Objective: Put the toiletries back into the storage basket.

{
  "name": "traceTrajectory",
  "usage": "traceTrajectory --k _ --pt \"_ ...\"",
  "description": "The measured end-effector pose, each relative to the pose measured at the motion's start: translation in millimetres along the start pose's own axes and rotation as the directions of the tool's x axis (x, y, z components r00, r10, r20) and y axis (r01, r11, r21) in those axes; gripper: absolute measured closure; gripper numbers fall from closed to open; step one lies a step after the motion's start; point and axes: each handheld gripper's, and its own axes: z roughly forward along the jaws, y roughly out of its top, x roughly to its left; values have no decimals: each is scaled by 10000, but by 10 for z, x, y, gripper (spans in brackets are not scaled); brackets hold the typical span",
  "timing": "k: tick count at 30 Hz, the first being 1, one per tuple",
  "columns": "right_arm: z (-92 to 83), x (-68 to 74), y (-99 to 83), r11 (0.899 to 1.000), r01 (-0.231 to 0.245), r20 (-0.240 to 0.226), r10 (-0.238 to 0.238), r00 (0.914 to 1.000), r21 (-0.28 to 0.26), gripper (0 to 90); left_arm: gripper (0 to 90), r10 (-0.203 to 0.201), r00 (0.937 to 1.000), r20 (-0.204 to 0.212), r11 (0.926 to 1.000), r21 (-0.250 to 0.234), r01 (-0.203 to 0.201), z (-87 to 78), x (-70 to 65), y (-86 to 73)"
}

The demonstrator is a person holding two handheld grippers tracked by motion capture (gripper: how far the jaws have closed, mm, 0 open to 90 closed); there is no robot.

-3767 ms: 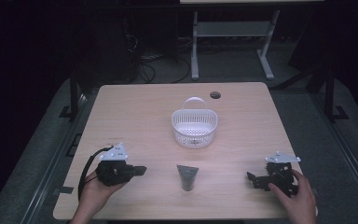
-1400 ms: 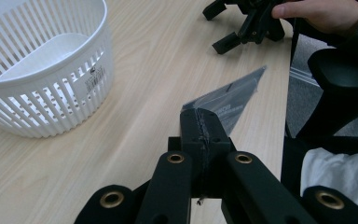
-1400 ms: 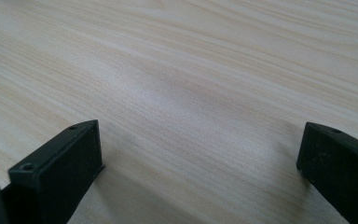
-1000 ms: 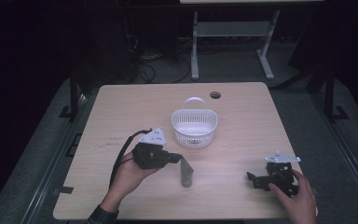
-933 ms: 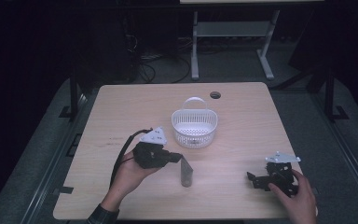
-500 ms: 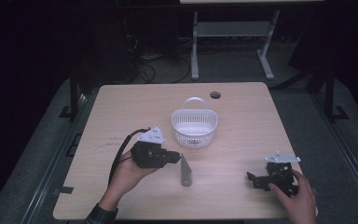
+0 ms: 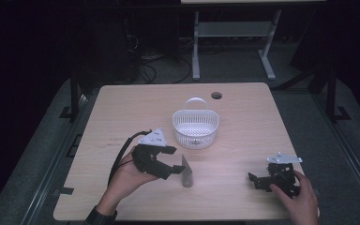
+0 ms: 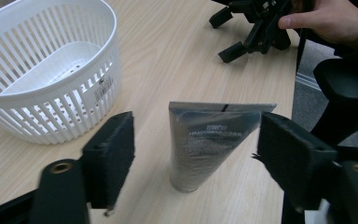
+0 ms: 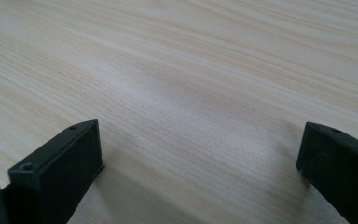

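- The left gripper (image 7: 177,163) is held over the worktop (image 7: 122,103) toward its front left part, pointed at the tube (image 7: 186,171).
- Its jaws have just been opening and are now spread wide; the tube (image 8: 205,140) is seen between them, with a clear gap to each pad (image 8: 114,156), so nothing is pinched.
- The tube is stood upright on its cap, flat crimped end up, near the middle of the front edge.
- The white slatted basket (image 7: 195,127) is placed at the centre of the worktop, just behind the tube and apart from it.
- The right gripper (image 7: 262,178) is rested near the front right corner, a hand (image 7: 297,199) laid on it.
- Its jaws (image 9: 196,172) are spread apart, with bare wood between them.
- A round cable hole (image 7: 216,95) is located near the back edge.
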Motion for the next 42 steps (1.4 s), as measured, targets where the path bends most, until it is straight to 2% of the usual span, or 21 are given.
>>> traceTrajectory --k 4,14,26,33,37,41,42 --pt "0 0 0 10000 0 0 0 10000 -1 0 190 17 9999 -135 10000 67 -16 27 -31 30" --pt "0 0 0 10000 -5 -1 5 10000 -1 0 145 151 9997 -213 9996 254 -145 126 -87 96" --pt "0 0 0 10000 -3 0 3 10000 1 0 145 322 9995 -53 9964 782 -316 343 -155 184" --pt "0 0 0 10000 -2 -2 2 10000 0 0 151 421 9989 -193 9930 1114 -397 416 -161 183" --pt "0 0 0 10000 -6 1 6 10000 2 0 208 402 9990 -173 9922 1184 -379 430 -171 184" --pt "0 0 0 10000 -6 -1 6 10000 2 0 229 504 9986 -145 9908 1265 -482 443 -173 193" --pt "0 0 0 10000 -7 0 7 10000 4 0 230 425 9990 -162 9914 1245 -401 451 -179 193"
